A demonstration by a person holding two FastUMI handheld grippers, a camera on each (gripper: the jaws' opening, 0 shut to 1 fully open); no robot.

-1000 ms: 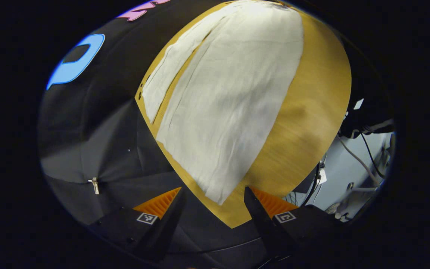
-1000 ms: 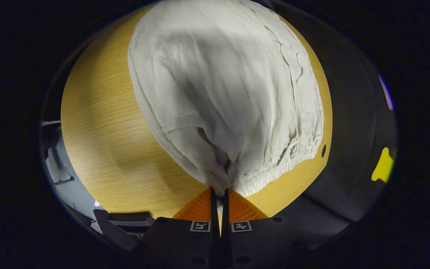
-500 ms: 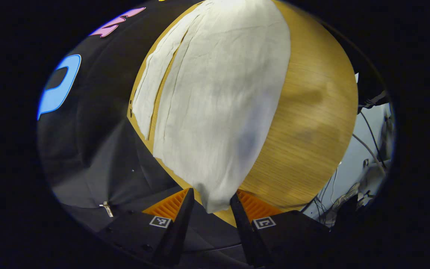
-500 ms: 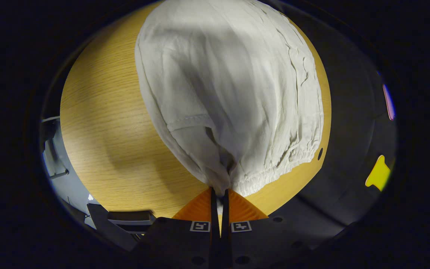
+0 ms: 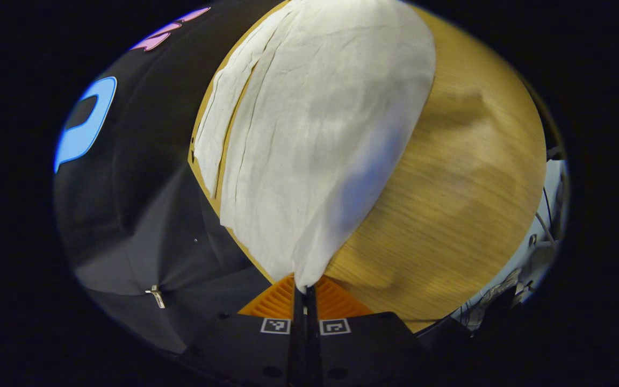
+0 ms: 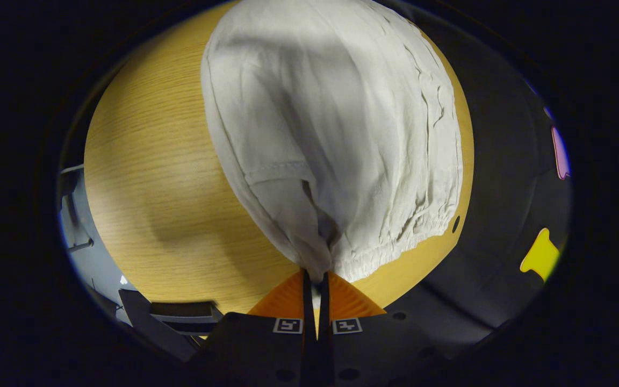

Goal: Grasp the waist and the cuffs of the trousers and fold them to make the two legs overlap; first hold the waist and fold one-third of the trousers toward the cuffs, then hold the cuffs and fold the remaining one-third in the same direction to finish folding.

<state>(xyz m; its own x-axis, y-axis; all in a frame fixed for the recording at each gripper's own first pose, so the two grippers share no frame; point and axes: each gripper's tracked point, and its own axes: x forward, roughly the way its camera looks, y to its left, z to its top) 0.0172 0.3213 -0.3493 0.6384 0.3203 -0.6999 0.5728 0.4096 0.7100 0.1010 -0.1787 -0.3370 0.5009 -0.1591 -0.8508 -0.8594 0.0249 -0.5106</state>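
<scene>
White trousers [image 5: 309,134] lie on a wooden table [image 5: 460,199]. In the left gripper view one leg covers most of the other, whose edge shows as a strip along the far side. My left gripper [image 5: 304,287] is shut on the corner of the nearer cuff, and the cloth rises into its fingers. In the right gripper view the gathered elastic waist [image 6: 406,236] of the trousers [image 6: 336,123] faces me. My right gripper [image 6: 316,279] is shut on the waist's near corner, with the fabric pulled up into a peak.
The table edge [image 5: 207,188] runs just past the trousers, with black cloth wall behind it. A small hole [image 6: 455,223] sits in the table [image 6: 153,177] by the waistband. Cables and grey floor [image 5: 540,247] lie beyond the table's other side.
My left gripper moved onto the cuff corner and went from open to shut on it. The right gripper stayed shut on the waist and barely shifted.
</scene>
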